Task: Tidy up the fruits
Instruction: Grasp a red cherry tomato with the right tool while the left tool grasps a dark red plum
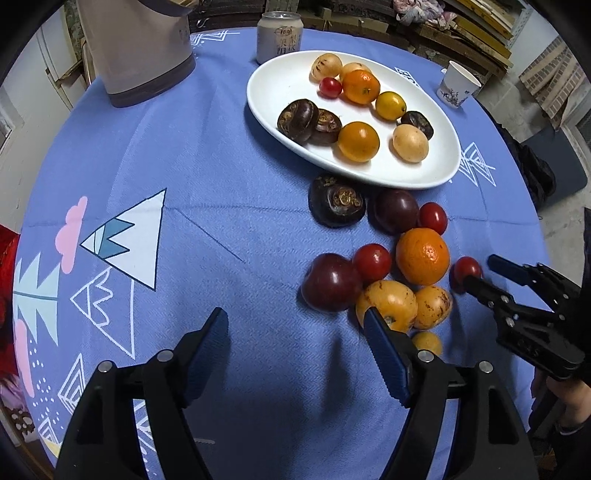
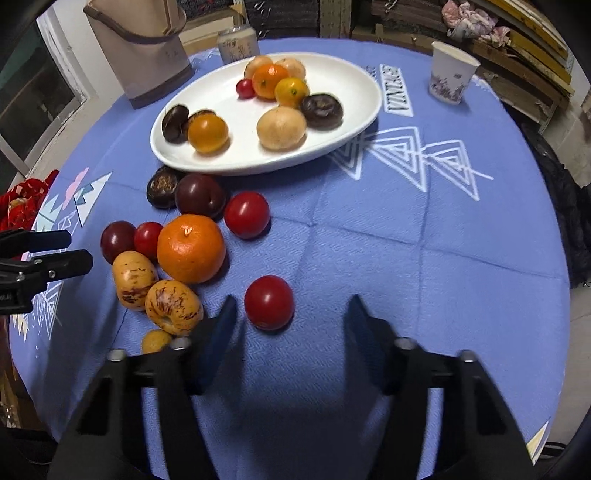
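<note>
A white oval plate (image 1: 280, 88) (image 2: 354, 85) holds several fruits. Loose fruits lie in front of it: an orange (image 1: 423, 255) (image 2: 191, 248), dark plums (image 1: 330, 282), cherry tomatoes, speckled yellow fruits (image 1: 386, 304) (image 2: 173, 306) and a dark water chestnut (image 1: 337, 201). My left gripper (image 1: 295, 325) is open and empty, its right finger over the yellow fruit. My right gripper (image 2: 290, 314) (image 1: 480, 271) is open; a red tomato (image 2: 269, 302) (image 1: 466, 269) lies on the cloth just ahead of its fingertips, between the jaws' line.
A blue patterned tablecloth (image 1: 184, 184) covers the round table. A beige kettle (image 1: 140, 48) (image 2: 147, 44), a drink can (image 1: 280, 35) and a paper cup (image 1: 460, 83) (image 2: 450, 72) stand at the back. A red object (image 2: 22, 201) sits at the left edge.
</note>
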Action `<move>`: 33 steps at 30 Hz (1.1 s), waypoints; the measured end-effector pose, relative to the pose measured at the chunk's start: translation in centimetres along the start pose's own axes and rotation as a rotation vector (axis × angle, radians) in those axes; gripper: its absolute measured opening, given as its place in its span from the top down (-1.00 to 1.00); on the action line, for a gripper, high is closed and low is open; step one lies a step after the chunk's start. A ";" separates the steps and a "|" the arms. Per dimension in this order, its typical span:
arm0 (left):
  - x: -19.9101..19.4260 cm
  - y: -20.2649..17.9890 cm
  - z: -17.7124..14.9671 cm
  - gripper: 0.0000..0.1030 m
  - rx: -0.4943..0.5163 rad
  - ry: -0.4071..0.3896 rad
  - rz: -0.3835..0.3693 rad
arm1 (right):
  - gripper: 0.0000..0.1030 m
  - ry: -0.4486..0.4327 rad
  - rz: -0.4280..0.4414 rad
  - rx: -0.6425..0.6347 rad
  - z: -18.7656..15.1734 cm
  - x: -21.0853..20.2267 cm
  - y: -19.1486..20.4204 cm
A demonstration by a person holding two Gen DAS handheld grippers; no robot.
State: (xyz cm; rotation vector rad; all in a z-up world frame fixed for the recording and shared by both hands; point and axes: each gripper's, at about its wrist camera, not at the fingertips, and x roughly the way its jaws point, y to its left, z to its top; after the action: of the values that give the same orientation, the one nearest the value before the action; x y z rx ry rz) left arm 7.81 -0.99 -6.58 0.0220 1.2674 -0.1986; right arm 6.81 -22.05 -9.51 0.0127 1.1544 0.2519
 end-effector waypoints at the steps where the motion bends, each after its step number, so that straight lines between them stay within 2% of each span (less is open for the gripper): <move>1: 0.1 0.1 0.0 -0.49 -0.002 0.004 -0.002 | 0.20 0.008 0.004 -0.012 0.1 0.3 0.3; 3: 0.4 0.1 0.0 -0.49 -0.002 0.009 -0.004 | 0.45 0.019 0.006 -0.037 0.3 0.7 0.8; 6: 0.9 0.0 -0.1 -0.49 0.005 0.009 -0.009 | 0.45 0.018 0.005 -0.054 0.3 0.8 1.1; 12: 2.5 0.0 0.2 -0.44 0.031 0.026 0.005 | 0.45 0.030 0.046 -0.006 0.4 0.8 0.2; 15: 3.3 0.1 0.5 -0.35 0.027 0.048 -0.029 | 0.45 0.032 0.051 0.000 0.3 0.8 0.1; 18: 3.9 -0.4 0.9 -0.22 0.047 0.054 -0.047 | 0.45 0.035 0.053 0.005 0.2 1.0 0.1; 21: 4.3 -1.3 1.3 -0.11 0.086 0.043 -0.026 | 0.45 0.036 0.050 0.004 0.2 1.0 0.3; 23: 4.1 -1.5 1.7 0.23 0.091 0.038 -0.050 | 0.45 0.035 0.048 0.005 0.2 0.9 0.3; 28: 3.1 -1.2 1.9 0.24 0.069 0.049 -0.057 | 0.45 0.003 0.065 0.027 0.8 -0.4 -0.2; 33: -0.5 -0.9 3.1 0.24 0.076 -0.027 -0.073 | 0.45 -0.043 0.104 0.052 2.3 -2.5 -0.6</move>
State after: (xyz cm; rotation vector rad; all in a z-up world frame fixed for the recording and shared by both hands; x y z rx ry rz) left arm 10.45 -2.21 -5.11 0.0384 1.2344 -0.3089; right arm 8.01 -22.85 -6.37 0.1239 1.1184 0.3119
